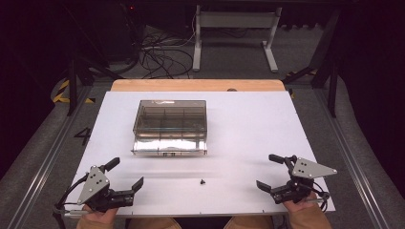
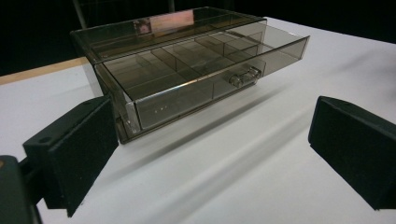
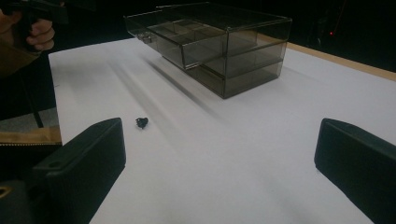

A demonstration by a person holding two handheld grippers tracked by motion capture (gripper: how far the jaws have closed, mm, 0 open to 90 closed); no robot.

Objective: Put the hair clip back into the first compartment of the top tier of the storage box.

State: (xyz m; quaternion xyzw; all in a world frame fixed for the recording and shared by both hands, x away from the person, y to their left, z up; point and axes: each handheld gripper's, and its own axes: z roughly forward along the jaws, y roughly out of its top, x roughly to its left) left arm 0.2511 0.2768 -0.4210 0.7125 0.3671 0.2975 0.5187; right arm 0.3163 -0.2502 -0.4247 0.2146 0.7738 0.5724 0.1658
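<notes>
Both tongs wide, nothing held: left tongs (image 1: 128, 174), right tongs (image 1: 267, 171) near table (image 1: 239, 124) front edge. Smoky drawer box (image 1: 170, 126) mid-table, top drawer pulled out. Small black screw (image 1: 202, 182) lying between tongs.

Lab, dark room, floor cables (image 1: 157, 57), white test table (image 1: 248, 129)
</notes>
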